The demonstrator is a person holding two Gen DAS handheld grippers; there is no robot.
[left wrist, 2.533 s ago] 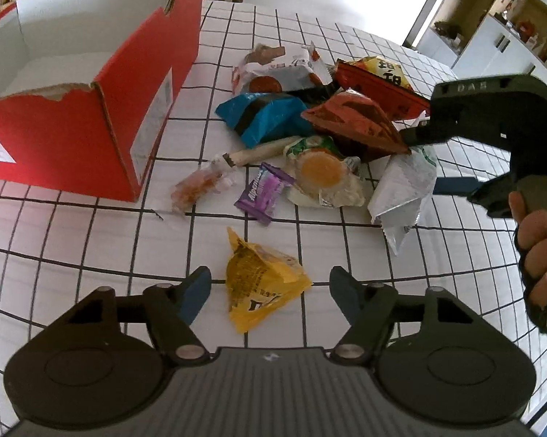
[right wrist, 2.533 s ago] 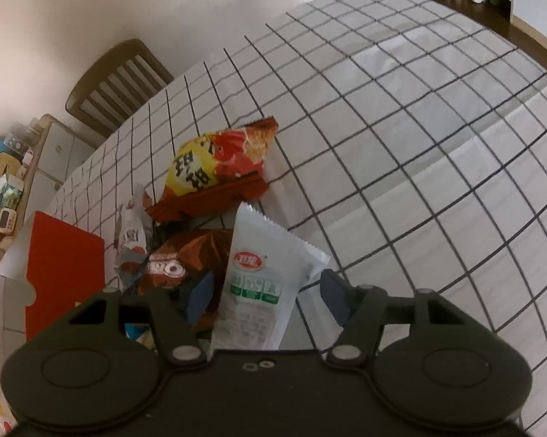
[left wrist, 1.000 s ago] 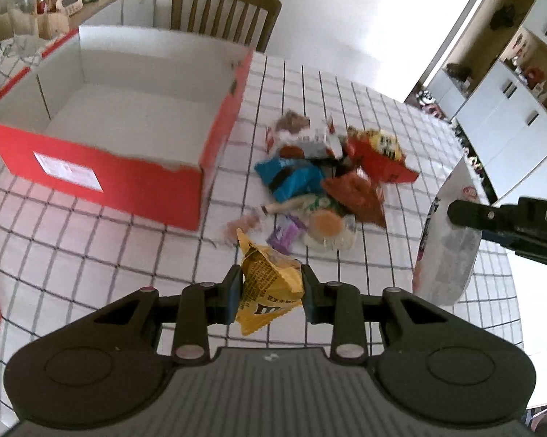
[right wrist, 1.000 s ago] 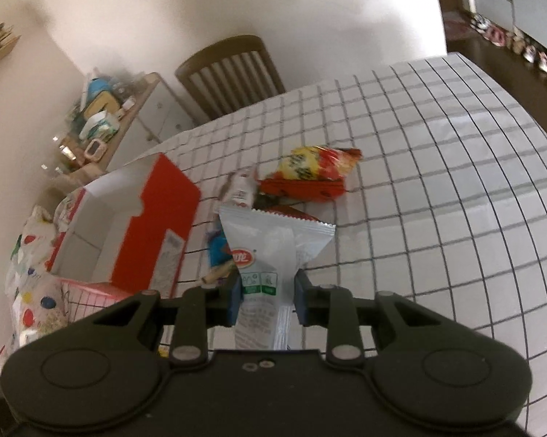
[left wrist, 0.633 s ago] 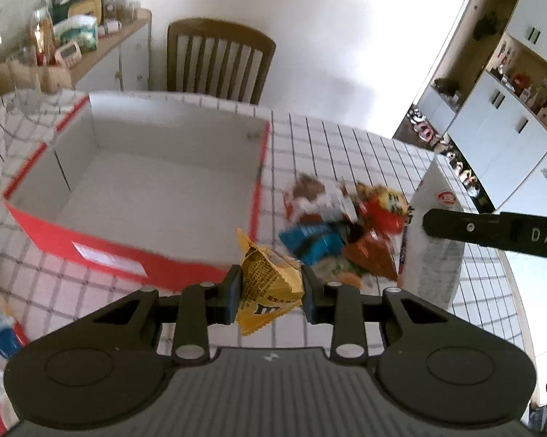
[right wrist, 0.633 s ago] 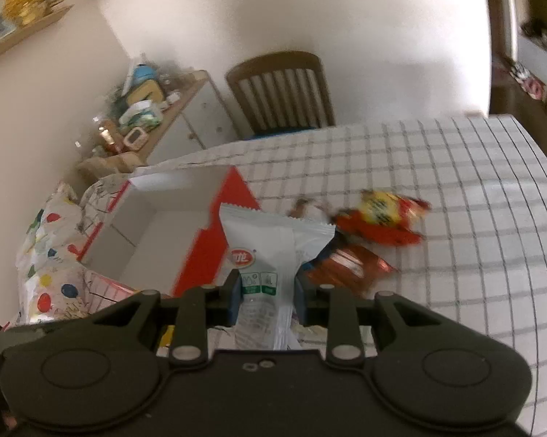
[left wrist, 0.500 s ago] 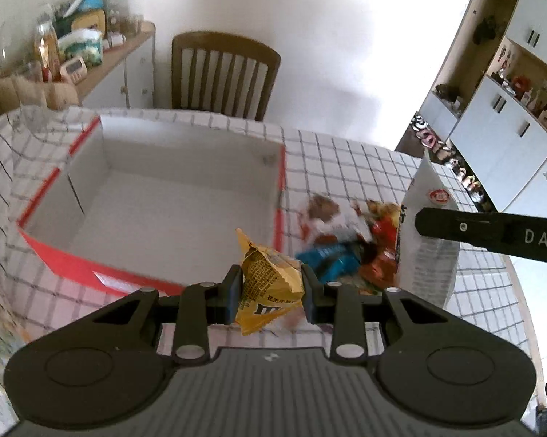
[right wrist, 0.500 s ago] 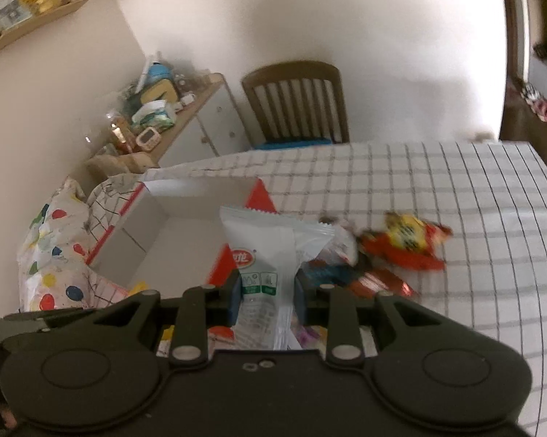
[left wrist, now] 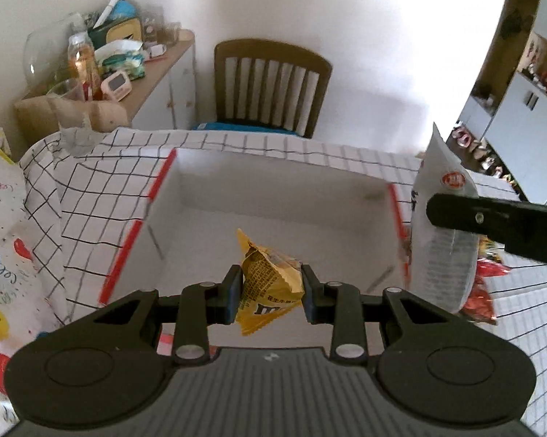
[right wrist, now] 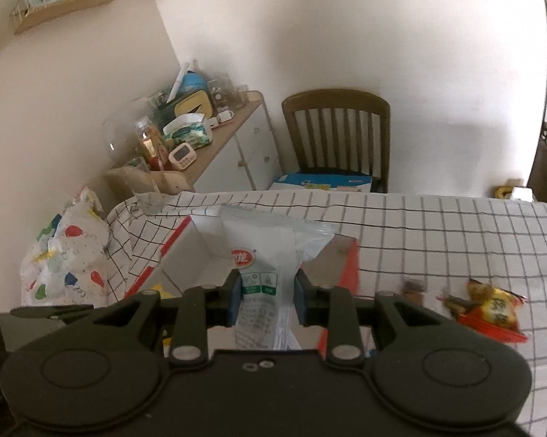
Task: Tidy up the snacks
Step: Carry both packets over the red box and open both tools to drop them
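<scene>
Both claws are clamped on snacks above the red box point(left wrist: 153, 196): the left gripper point(left wrist: 269, 293) pinches a crumpled yellow candy packet point(left wrist: 269, 280) over the box's white inside, and the right gripper point(right wrist: 266, 298) squeezes a tall white packet point(right wrist: 262, 255) near the box's right wall. That open box sits by the far-left corner of the checked tablecloth point(right wrist: 455, 225). More snack packets point(right wrist: 491, 309) lie to its right, and a wooden chair point(left wrist: 269, 87) stands behind the table's far edge.
</scene>
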